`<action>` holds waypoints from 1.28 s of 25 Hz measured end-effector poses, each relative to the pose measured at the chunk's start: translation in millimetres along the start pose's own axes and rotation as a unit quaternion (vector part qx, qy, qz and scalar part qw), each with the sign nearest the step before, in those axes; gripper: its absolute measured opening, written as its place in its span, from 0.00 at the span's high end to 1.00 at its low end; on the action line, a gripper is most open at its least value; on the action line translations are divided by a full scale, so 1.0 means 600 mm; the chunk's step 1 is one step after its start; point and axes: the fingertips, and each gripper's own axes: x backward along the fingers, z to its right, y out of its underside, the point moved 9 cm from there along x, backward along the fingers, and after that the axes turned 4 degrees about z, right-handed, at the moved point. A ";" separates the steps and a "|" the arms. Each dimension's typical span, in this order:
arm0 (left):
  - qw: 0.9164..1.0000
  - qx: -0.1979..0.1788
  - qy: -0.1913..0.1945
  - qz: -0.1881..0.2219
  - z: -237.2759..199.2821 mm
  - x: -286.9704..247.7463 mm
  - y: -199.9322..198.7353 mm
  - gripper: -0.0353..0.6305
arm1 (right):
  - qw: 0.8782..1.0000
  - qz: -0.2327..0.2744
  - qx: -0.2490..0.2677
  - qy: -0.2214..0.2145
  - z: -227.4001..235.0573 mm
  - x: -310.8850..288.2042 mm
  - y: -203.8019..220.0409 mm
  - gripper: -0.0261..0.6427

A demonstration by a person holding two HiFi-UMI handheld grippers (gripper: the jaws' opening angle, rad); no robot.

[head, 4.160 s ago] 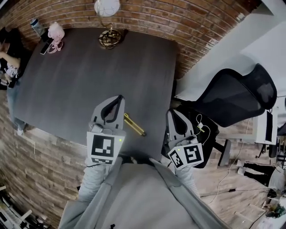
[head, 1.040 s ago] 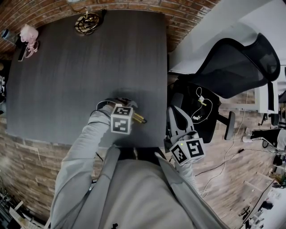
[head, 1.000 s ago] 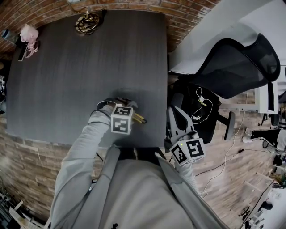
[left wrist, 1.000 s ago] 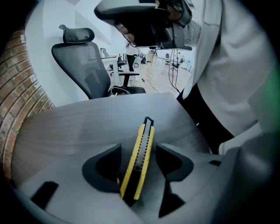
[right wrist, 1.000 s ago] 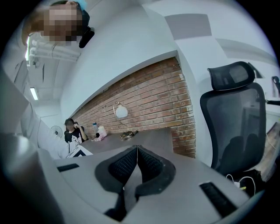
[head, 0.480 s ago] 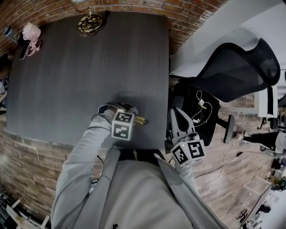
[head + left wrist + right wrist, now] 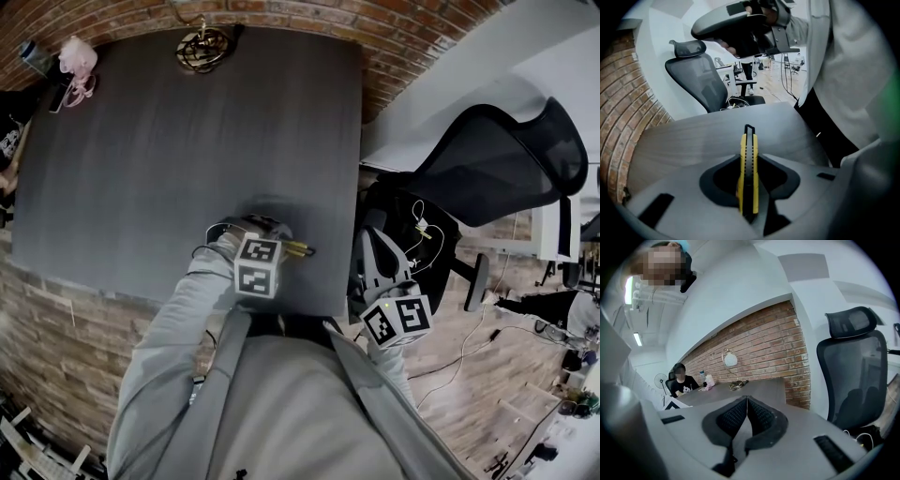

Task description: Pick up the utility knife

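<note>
Since the earliest head view, the left gripper [image 7: 747, 161] has tipped steeply down over the spot where the utility knife [image 7: 748, 140] lay just ahead of it and to its right. Its jaws were wide a second ago and now stand partly closed, pressing on the knife from both sides. The yellow-and-black body sits on edge between the pads and runs straight along the tool's own line. Its black tip sticks out a little past the fingertips, away from the person. In the head view only the knife's end shows, poking out to the right of the marker cube [image 7: 258, 265] over the near right corner of the dark table [image 7: 187, 141]. Whether the knife has left the tabletop cannot be told.

The right gripper [image 7: 746, 404] has kept its place beyond the table's right edge, well apart from the knife. Its jaws are pressed together with nothing between them. It points over the table toward the brick wall [image 7: 754, 341].
</note>
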 end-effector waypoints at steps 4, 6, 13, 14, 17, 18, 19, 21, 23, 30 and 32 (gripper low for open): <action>0.999 0.014 -0.029 0.002 -0.009 0.015 -0.001 0.76 | 1.000 0.002 0.005 -0.007 0.002 -0.001 -0.006 0.93; 0.999 0.021 -0.045 0.003 -0.013 0.024 -0.003 0.76 | 1.000 0.005 0.006 -0.009 0.005 -0.001 -0.009 0.93; 0.992 0.057 -0.111 0.014 -0.032 0.063 -0.015 0.76 | 1.000 0.010 0.015 -0.023 0.014 -0.002 -0.022 0.93; 0.991 0.063 -0.121 0.016 -0.035 0.070 -0.017 0.76 | 0.999 0.011 0.016 -0.026 0.015 -0.002 -0.024 0.93; 0.986 0.079 -0.146 0.025 -0.039 0.091 -0.027 0.76 | 0.999 0.014 0.020 -0.034 0.018 -0.004 -0.028 0.93; 0.984 0.084 -0.154 0.030 -0.039 0.098 -0.031 0.76 | 0.999 0.016 0.021 -0.037 0.018 -0.005 -0.030 0.93; 0.982 0.090 -0.164 0.034 -0.040 0.107 -0.034 0.76 | 0.999 0.017 0.024 -0.041 0.017 -0.006 -0.033 0.93; 0.976 0.100 -0.191 0.042 -0.044 0.124 -0.038 0.76 | 0.998 0.020 0.030 -0.048 0.016 -0.011 -0.038 0.93; 0.969 0.114 -0.214 0.049 -0.046 0.141 -0.041 0.76 | 0.998 0.023 0.036 -0.056 0.015 -0.016 -0.043 0.93; 0.937 0.169 -0.293 0.093 -0.037 0.209 -0.053 0.76 | 0.995 0.028 0.052 -0.082 0.002 -0.027 -0.054 0.93; 0.925 0.182 -0.316 0.105 -0.032 0.229 -0.055 0.76 | 0.994 0.030 0.059 -0.091 -0.006 -0.032 -0.059 0.93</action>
